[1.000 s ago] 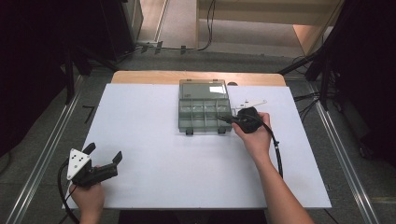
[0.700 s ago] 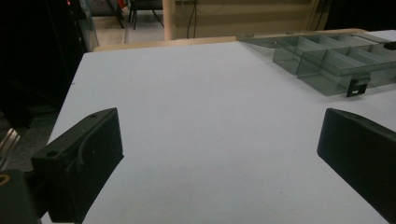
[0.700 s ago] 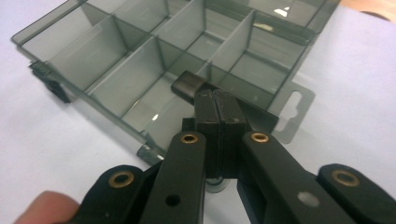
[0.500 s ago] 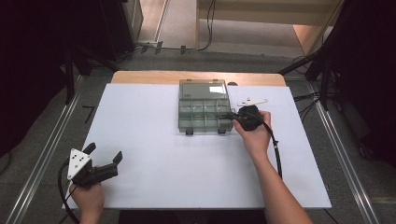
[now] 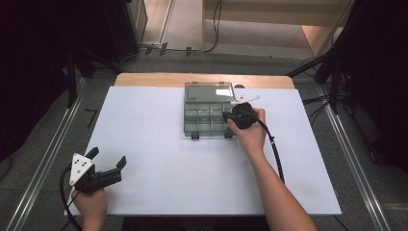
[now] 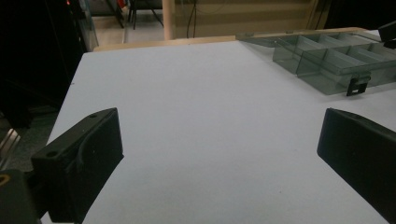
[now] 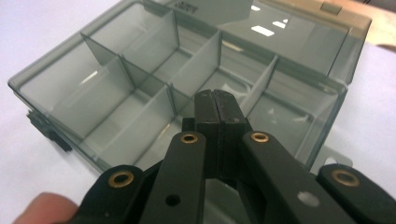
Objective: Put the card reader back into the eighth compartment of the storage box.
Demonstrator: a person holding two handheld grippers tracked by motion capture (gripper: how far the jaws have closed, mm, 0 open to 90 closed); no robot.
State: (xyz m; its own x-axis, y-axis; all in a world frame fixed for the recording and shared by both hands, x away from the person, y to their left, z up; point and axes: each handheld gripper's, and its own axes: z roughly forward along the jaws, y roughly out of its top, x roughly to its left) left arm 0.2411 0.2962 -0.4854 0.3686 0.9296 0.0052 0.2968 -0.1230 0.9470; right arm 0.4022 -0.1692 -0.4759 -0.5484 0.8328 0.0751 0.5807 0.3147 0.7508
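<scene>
So, one clear grey compartment box sits toward the far middle of the white table, lid closed, w/ two black latches on its near edge. Through the lid I count eight compartments in two rows, all look bare, tho glare hides part of the far row. Two grippers: right gripper is at the box's right near corner, jaws pressed together w/ nothing between them; in the right gripper view the shut tips hover over the lid, can't tell if they touch it. Left gripper rests at the table's near left corner, well apart from the box, jaws spread wide, only bare tabletop between them. One hand on each gripper, one black cable trails along the right forearm
</scene>
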